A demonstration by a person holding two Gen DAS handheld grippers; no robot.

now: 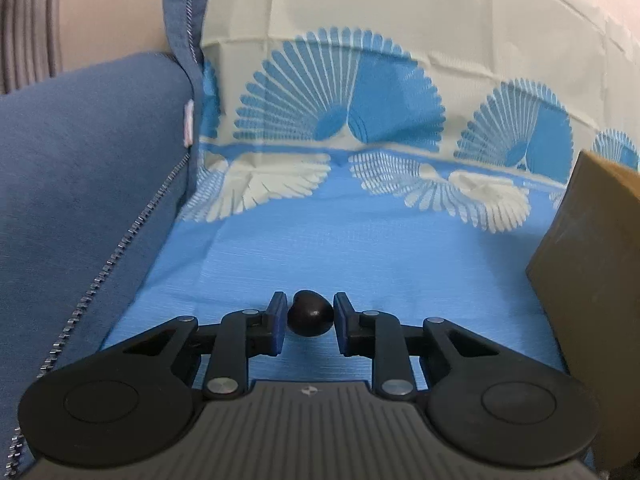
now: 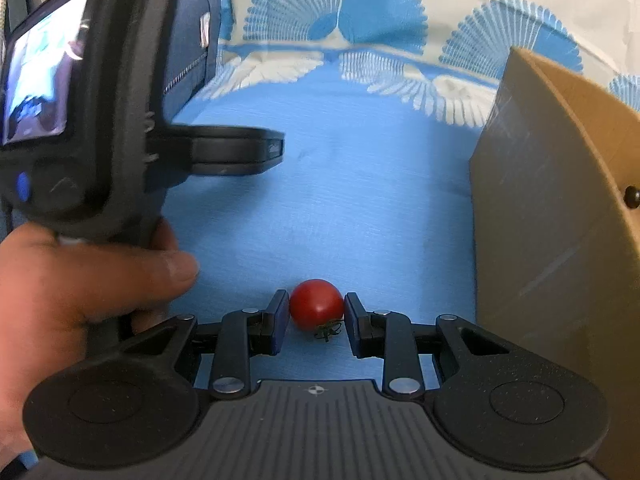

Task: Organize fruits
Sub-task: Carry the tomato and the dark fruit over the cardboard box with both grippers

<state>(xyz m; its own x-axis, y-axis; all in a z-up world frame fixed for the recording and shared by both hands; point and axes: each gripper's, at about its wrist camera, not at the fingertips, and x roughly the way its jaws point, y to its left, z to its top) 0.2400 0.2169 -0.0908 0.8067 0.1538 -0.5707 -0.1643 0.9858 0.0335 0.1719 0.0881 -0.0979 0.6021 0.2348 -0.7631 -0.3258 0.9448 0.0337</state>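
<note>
1. Left gripper: jaws narrowed around a dark, near-black grape, blue pads touching it on both sides, just above the blue cloth.
2. Right gripper: jaws narrowed around a red cherry tomato, pads pressed against both sides, green calyx turned toward the camera and low.
3. Under both: blue tablecloth with a white and blue fan pattern along its far border.
4. At the right edge of each view: brown cardboard box, its open top tilted toward the right; a small dark round thing just visible inside its rim, too small to name.
5. Left of the cloth: blue zippered fabric bag or cushion, touching the cloth's edge.
6. In the right wrist view, upper left: body of the left gripper with its small lit screen, gripped from below by a bare hand.
</note>
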